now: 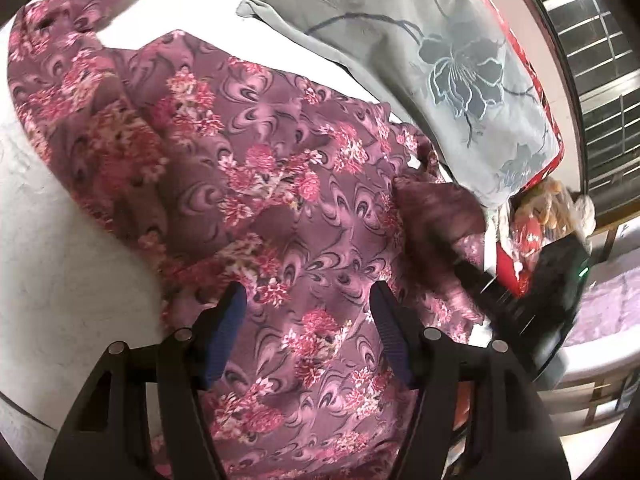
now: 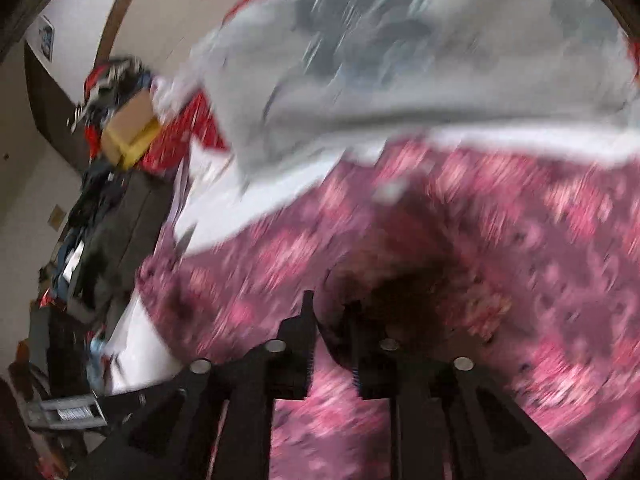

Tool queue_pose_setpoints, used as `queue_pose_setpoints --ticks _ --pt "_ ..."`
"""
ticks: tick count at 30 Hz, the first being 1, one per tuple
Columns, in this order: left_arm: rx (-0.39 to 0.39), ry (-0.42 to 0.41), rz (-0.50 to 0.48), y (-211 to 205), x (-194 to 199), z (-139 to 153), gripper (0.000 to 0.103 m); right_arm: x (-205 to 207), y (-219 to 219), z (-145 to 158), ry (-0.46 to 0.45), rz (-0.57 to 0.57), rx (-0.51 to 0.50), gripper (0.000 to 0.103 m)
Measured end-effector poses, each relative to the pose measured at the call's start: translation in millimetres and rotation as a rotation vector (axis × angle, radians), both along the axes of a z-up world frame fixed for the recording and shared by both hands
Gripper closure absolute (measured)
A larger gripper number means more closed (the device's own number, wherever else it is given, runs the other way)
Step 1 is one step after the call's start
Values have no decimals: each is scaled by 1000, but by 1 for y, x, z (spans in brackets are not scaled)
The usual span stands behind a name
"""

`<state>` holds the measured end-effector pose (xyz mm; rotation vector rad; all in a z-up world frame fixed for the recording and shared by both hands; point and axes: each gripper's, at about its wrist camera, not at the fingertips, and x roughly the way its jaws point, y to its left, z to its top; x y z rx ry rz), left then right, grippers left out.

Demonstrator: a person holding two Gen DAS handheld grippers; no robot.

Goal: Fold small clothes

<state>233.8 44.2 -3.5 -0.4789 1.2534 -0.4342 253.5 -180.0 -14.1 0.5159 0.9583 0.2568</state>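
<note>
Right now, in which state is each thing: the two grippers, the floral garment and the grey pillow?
left gripper: open, above the garment, holding nothing.
right gripper: jaws close together, a fold of the garment between them; the picture is blurred.
floral garment: spread on the white bed, wrinkled, one side lifted by the right gripper.
grey pillow: lying on the bed beyond the garment.

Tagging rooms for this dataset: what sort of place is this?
Probably a bedroom: a floral garment spread on a white bed sheet, a grey flower-print pillow beside it, cluttered shelves by the wall.
</note>
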Motion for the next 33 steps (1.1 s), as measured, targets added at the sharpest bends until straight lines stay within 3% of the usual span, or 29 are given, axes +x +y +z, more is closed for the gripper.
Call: queue_pose_setpoints --ticks 1,3,7,10,14,16,17,18,22,25,29,30,32,33 --pt "-4 1 -1 1 0 1 40 -4 6 -6 23 18 6 67" --pt "-15 3 -8 0 -1 2 40 -24 12 -12 54 59 16 60" --pt "-51 26 -44 -16 -1 0 40 -67 -6 -6 36 69 32 59" --pt "-51 56 -88 -44 4 -9 35 -97 -49 2 14 -40 11 55" --pt "-10 101 -48 -71 20 -24 34 -117 -110 11 -4 -211 5 53" --pt "-14 89 4 -76 25 -25 43 -128 -147 14 -10 -315 14 53" --pt "-11 70 24 -77 28 -22 77 -133 -163 13 -15 -361 23 53" --pt "-19 58 17 -79 31 -18 98 -137 -181 13 -19 -415 33 51" --pt "-26 -47 70 -58 30 12 98 -142 -229 5 -16 -537 77 48" --pt "70 -127 113 -36 28 27 98 -132 -243 -8 -8 -563 130 48" --pt "79 -42 107 -20 38 6 98 -103 -232 -27 27 -522 155 47" --pt "83 -29 106 -21 39 2 98 -90 -222 -33 55 -471 156 48" --pt "84 -17 102 -22 39 -3 98 -77 -206 -29 70 -419 66 86" --pt "88 -20 98 -24 38 -5 98 -76 -200 -20 37 -416 -5 97"
